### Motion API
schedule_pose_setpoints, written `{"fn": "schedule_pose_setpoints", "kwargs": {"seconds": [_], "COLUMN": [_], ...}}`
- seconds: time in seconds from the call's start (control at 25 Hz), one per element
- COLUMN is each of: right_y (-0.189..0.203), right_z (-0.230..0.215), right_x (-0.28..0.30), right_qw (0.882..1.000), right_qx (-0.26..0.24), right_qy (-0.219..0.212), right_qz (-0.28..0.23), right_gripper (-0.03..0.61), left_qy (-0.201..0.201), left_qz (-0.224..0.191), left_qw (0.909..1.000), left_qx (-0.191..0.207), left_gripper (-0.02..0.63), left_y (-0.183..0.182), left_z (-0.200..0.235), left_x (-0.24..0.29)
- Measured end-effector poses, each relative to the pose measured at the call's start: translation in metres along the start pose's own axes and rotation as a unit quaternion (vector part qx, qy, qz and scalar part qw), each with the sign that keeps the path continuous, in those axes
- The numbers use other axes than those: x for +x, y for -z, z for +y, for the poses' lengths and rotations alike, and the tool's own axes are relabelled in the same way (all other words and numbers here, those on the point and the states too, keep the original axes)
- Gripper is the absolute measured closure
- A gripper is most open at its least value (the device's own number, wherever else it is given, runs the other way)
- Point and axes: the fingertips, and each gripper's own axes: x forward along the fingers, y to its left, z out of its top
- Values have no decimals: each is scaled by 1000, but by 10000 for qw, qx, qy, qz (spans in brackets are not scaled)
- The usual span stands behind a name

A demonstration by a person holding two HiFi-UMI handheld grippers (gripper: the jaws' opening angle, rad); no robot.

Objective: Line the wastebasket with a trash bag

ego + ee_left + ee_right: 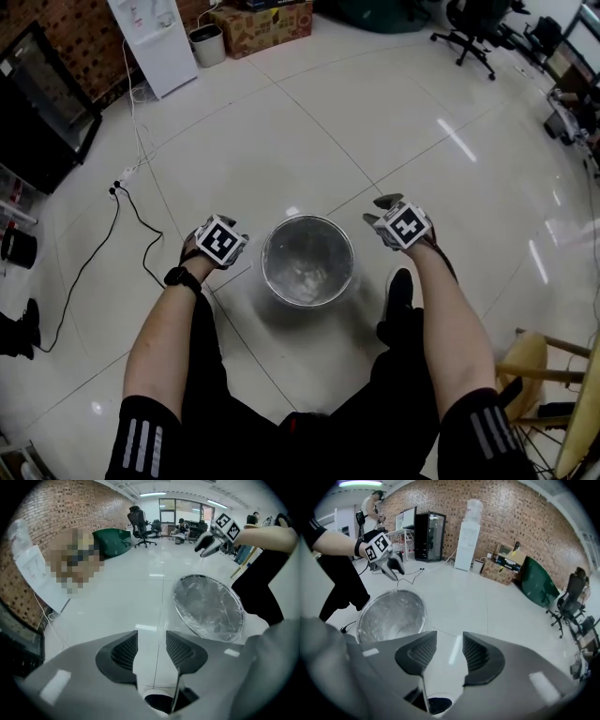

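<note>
While both hands hang over the pale tiled floor (375,112), the wastebasket (264,262) stands dead centre between them, and a clear trash bag (307,270) lines its inside, crinkled and shiny. Left claw (151,651) is at nine o'clock of the basket, just beside the rim, jaws well apart with nothing between the pads, only floor showing through the gap. Right claw (449,653) is over at two o'clock, near the rim, jaws likewise spread and empty. The bag's edge looks folded over the rim, though the glare makes that hard to confirm. A black shoe (397,295) is planted at four o'clock of the basket.
</note>
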Motion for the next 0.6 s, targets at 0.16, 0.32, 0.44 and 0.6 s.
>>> {"fn": "schedule_pose_setpoints", "kwargs": {"seconds": [0.16,0.32,0.44,0.6], "right_y": [-70,-110,-122,-130], "right_z": [8,35,63,105], "right_x": [-55,-106,-133,-163], "right_qw": [9942,9852,9770,9618], "right_qx": [52,-136,-66,234], "right_qy": [369,648,508,61], "right_qz": [-1005,-1583,-2069,-2727], "right_gripper": [404,480,545,572], "left_qy": [-105,-414,-407,-388], "left_qz": [233,-378,-1048,-2056], "left_qw": [9996,9975,9925,9773], "left_qx": [105,422,487,343], "left_gripper": [417,418,431,479], "left_y": [17,-17,-49,-82], "left_z": [-4,-14,-39,-81], "left_x": [-10,-49,-94,-156]}}
